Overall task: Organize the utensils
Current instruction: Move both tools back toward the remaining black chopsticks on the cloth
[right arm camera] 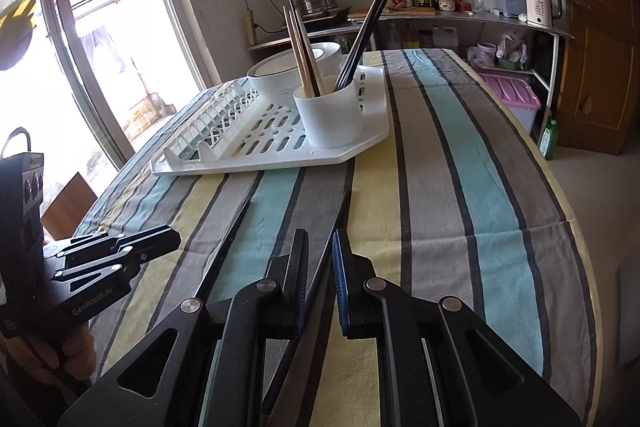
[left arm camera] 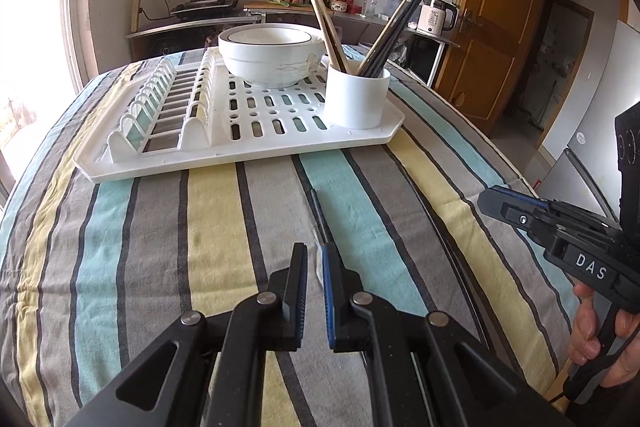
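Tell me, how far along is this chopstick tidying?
Mostly done: wooden chopsticks and black chopsticks stand in the cup on the rack. In hand: nothing; left hand-held gripper and right hand-held gripper hover empty. Left: one stray chopstick on the cloth.

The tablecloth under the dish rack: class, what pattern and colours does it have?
The tablecloth is striped in grey, pale yellow, light blue and dark lines, clearest in the right wrist view.

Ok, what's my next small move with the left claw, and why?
Probably open the left claw wider, then lower it over the black chopstick. That chopstick lies loose on the striped cloth just past the tips, the jaws look nearly shut, and the other chopsticks already stand in the white cup.
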A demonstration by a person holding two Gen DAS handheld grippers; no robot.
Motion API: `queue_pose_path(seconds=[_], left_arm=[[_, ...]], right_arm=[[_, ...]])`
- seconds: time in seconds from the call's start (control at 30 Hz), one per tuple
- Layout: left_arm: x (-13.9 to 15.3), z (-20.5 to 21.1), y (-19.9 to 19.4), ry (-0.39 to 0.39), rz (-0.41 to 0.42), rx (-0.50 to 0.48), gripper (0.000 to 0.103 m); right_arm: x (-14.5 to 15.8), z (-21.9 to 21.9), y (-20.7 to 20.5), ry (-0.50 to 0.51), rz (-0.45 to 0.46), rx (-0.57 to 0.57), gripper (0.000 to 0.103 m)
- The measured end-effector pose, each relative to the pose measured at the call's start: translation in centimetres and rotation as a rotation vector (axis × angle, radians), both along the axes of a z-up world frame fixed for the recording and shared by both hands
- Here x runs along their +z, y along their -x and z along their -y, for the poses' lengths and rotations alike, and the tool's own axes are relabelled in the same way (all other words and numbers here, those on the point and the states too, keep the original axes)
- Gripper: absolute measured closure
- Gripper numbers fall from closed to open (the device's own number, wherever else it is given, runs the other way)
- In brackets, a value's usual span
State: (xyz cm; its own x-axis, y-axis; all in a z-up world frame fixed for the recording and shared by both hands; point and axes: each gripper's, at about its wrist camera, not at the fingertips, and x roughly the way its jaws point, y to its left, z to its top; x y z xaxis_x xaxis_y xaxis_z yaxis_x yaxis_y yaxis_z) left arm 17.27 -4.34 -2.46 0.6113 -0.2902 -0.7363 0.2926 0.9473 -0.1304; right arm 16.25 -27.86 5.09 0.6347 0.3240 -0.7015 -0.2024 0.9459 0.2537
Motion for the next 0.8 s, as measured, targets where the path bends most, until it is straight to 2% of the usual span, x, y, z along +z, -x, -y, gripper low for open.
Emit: queue_pose_path(seconds=[0.5, 0.8], left_arm=[[-2.1, 2.2, -3.7, -0.01, -0.112, -0.019, 0.094], [-2.1, 2.2, -4.2, -0.019, -0.102, 0.0, 0.094]], right_arm=[[-3.3, -1.7, -4.5, 0.075, -0.124, 0.023, 0.09], [-3.3, -2.9, -5.8, 0.148, -0.137, 0.039, 0.09]])
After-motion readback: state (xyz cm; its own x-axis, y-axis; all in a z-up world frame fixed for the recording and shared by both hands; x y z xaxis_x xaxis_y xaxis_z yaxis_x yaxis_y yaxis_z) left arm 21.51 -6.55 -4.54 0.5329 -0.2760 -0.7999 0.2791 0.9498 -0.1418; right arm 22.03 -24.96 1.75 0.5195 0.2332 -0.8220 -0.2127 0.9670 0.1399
